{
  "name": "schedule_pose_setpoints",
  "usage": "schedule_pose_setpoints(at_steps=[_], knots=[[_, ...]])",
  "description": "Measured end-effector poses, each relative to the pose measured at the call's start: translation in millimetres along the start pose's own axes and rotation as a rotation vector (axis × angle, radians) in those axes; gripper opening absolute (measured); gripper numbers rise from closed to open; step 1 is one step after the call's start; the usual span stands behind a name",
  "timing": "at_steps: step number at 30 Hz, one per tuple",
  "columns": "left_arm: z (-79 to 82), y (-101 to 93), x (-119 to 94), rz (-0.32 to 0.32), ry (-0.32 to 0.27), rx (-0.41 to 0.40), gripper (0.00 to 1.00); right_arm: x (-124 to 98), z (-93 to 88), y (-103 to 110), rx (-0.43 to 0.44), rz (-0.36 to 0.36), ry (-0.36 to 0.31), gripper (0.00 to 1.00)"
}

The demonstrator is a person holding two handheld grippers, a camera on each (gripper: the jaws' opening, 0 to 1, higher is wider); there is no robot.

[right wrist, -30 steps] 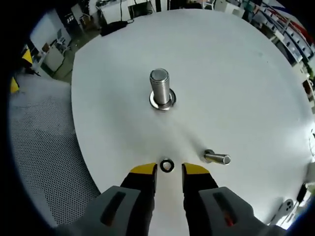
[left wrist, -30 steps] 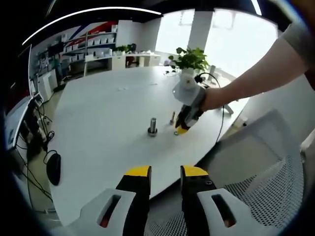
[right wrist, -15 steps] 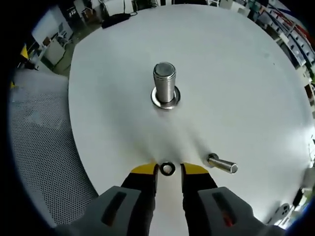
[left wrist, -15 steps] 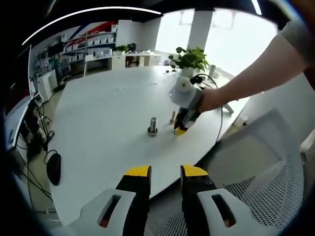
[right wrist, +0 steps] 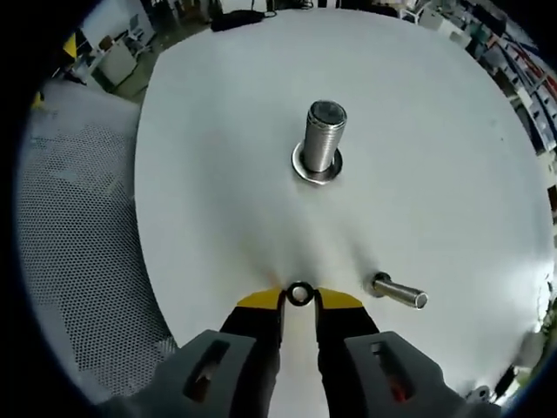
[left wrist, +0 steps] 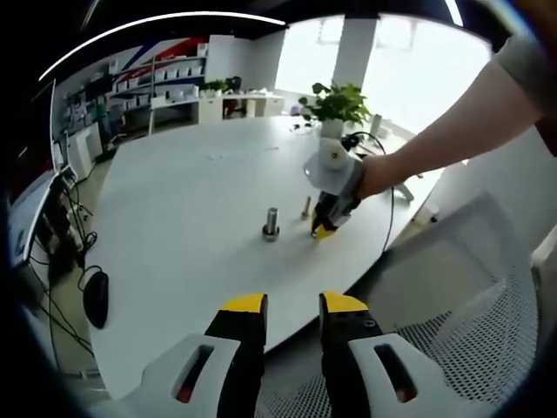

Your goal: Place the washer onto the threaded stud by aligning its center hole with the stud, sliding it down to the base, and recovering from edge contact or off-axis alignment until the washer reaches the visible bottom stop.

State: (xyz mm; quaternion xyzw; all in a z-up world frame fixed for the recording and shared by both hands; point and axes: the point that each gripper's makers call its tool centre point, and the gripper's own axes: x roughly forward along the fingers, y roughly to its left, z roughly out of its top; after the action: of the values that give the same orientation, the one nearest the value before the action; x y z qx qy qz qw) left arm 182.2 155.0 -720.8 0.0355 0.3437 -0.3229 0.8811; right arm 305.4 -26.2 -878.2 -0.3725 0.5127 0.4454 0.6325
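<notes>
A left gripper of pale grey moulded plastic is seen, each half pierced by an elongated slot with red-orange visible inside, and its two black jaws are capped in yellow. The right gripper is built alike, in darker grey. In the left gripper view, a short grey sleeve is worn above the bare forearm.

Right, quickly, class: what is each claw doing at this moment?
Left claw: open, holding nothing.
Right claw: closing around the washer on the table; firm grip cannot be told.
</notes>
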Motion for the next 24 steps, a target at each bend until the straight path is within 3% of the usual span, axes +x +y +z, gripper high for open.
schedule_pose_setpoints(at_steps=[3, 5, 8, 16, 24], knots=[[-0.1, -0.1, 0.2, 0.0, 0.001, 0.0, 0.21, 0.6, -0.4, 0.6, -0.12, 0.006, 0.054, 0.17], [-0.1, -0.2, 0.3, 0.0, 0.001, 0.0, 0.21, 1.2, -0.6, 1.3, -0.128, 0.017, 0.063, 0.17], [-0.4, 0.6, 0.3, 0.003, 0.002, -0.002, 0.21, 1.0, -2.3, 1.3, -0.254, 0.039, 0.098, 0.17], [-0.2, 1.5, 0.0, 0.009, 0.001, -0.003, 0.21, 1.4, -1.3, 0.9, -0.187, 0.031, 0.119, 0.15], [0.4, 1.8, -0.3, 0.01, -0.002, -0.005, 0.21, 2.5, -0.1, 4.7, -0.194, -0.069, 0.184, 0.15]])
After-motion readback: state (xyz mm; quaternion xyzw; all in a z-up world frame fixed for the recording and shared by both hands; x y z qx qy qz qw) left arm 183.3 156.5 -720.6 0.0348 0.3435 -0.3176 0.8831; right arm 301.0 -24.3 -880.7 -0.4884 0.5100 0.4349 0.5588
